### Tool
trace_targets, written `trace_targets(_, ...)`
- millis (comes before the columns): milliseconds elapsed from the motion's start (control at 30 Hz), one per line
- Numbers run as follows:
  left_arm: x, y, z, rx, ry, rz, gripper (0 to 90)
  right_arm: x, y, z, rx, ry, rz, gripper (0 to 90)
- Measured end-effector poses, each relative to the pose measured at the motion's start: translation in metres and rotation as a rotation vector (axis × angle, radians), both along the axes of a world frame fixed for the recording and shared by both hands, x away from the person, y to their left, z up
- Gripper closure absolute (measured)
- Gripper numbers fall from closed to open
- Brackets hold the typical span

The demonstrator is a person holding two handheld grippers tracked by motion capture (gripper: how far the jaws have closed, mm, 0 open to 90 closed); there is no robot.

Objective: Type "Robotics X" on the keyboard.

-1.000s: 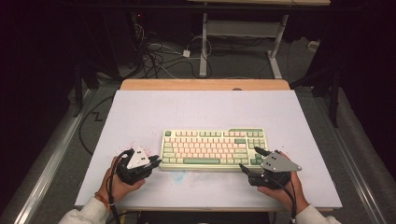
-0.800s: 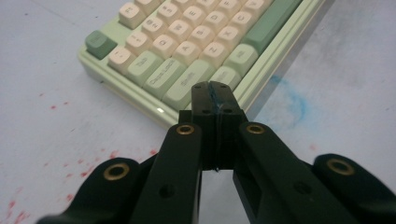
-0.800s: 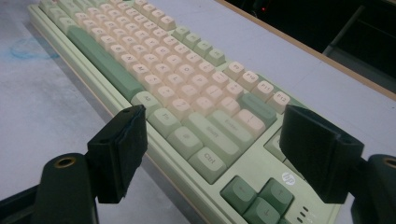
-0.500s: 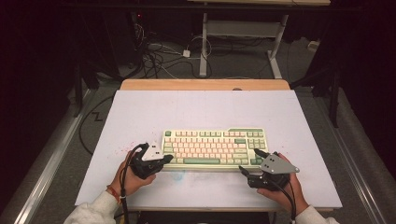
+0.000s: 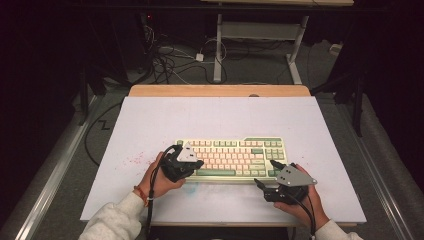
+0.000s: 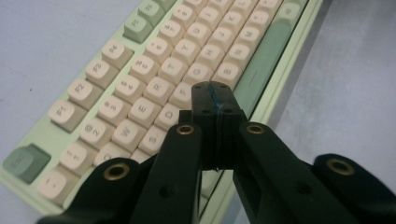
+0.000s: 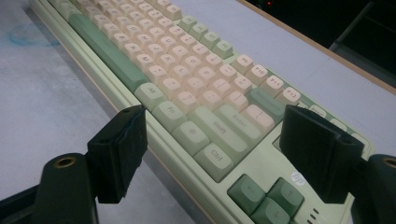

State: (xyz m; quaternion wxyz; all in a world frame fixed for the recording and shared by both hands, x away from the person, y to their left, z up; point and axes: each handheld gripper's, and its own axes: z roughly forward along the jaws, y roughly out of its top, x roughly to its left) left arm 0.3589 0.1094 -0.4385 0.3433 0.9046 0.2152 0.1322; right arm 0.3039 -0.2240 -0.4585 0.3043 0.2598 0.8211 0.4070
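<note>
- Left gripper [image 6: 215, 100] has its jaws pressed together, gripping nothing, tip poised over the keyboard [image 5: 232, 157] letter keys, ready to press.
- Right gripper [image 7: 224, 154] gapes wide at the keyboard's right end, holding nothing.
- Keyboard lies mid-table [image 5: 150, 120]; pressing seems barely begun.

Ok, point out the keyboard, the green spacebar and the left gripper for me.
keyboard [image 5: 235, 156], high view, on its cream keys.
spacebar [image 7: 108, 50], right gripper view, on the long green bar's middle.
left gripper [image 6: 214, 95], left gripper view, at its closed jaw tips.
</note>
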Motion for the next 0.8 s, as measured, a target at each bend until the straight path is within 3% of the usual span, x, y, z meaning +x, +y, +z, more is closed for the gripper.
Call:
trace_targets(233, 0.01, -0.022, -0.001, 0.012, 0.008, -0.03, 87.6, 0.0, 0.0, -0.001, -0.002, 0.001, 0.003, 23.6)
trace_targets(433, 0.016, -0.038, -0.007, 0.049, 0.017, -0.049, 87.6, 0.001, 0.0, -0.001, -0.003, 0.005, 0.006, 23.6)
trace_targets(800, 0.021, -0.05, -0.012, 0.068, 0.02, -0.057, 87.5, 0.001, 0.0, -0.002, -0.007, 0.008, 0.007, 23.8)
